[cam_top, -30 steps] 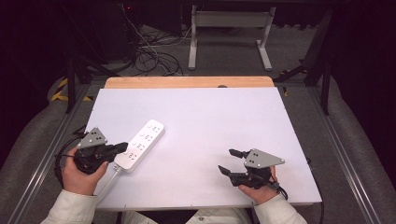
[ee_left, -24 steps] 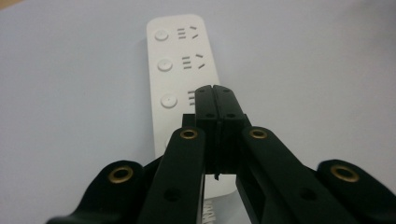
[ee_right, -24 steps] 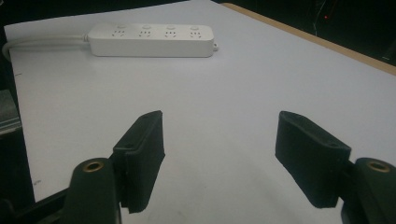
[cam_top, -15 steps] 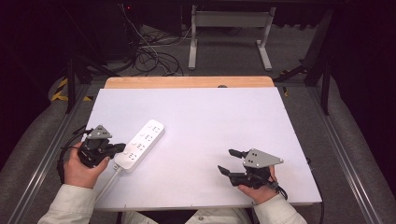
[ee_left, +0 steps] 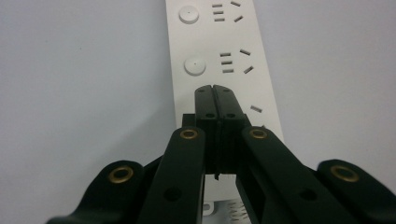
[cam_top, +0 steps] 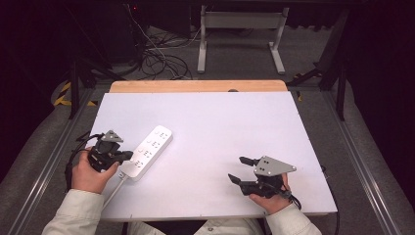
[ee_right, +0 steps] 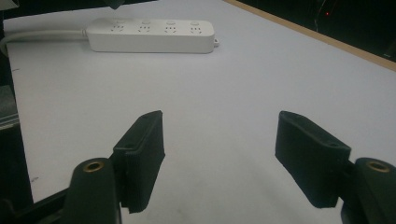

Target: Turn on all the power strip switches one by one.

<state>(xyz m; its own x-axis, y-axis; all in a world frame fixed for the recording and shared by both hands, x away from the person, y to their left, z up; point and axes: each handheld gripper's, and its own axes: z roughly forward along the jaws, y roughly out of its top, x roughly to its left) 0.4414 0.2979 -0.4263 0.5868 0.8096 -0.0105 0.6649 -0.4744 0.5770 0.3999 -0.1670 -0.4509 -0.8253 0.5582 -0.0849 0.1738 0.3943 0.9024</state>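
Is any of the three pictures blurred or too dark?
High view: table evenly lit, surroundings dark. Left gripper view: power strip sharp, the closed jaws slightly soft. Right gripper view: the open near jaws are blurred and dark, the strip farther off clearer.

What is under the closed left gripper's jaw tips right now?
The white power strip lies under the left gripper; two round buttons and socket slots show beyond the shut jaws. The jaws cover the sockets beneath, and contact cannot be judged.
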